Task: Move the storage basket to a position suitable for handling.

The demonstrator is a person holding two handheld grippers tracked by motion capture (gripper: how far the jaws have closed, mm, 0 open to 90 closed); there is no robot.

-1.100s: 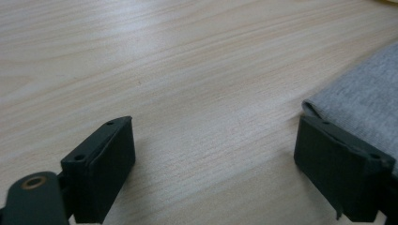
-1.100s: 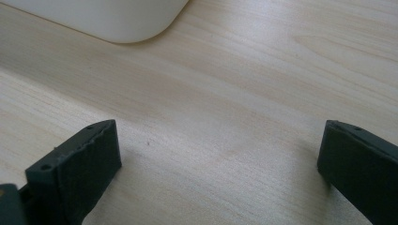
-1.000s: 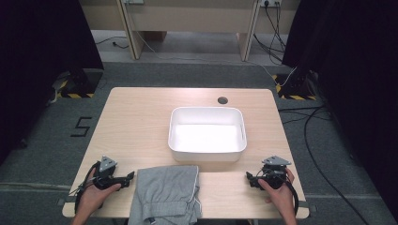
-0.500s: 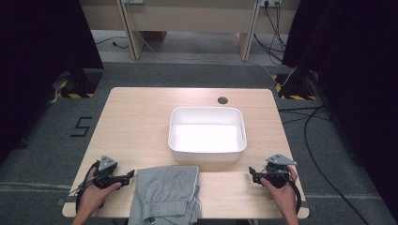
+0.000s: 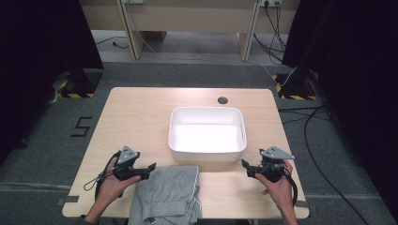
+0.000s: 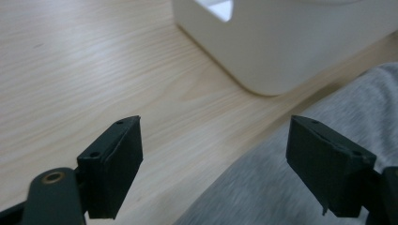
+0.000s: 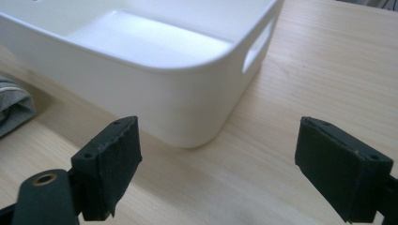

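Note:
A folded grey garment (image 5: 166, 194) lies at the table's front edge, just in front of an empty white bin (image 5: 207, 133). My left gripper (image 5: 151, 167) hovers at the garment's far left corner and points right, its jaws open after closing a little. In the left gripper view the gripper (image 6: 213, 129) has bare wood between its jaws, the garment (image 6: 263, 187) under its right jaw and the bin (image 6: 281, 42) beyond. My right gripper (image 5: 244, 164) points left at the bin's front right corner, jaws open and just widened slightly. The right gripper (image 7: 216, 126) holds nothing, and the bin (image 7: 155, 70) is close ahead.
The wooden table (image 5: 136, 117) has a dark cable hole (image 5: 222, 100) behind the bin. A corner of the garment (image 7: 14, 105) shows at the left of the right gripper view. Cables lie on the floor to the right of the table.
My left gripper has moved right and a little up, reaching the garment's far left corner. My right gripper has risen slightly, still in front of the bin's corner.

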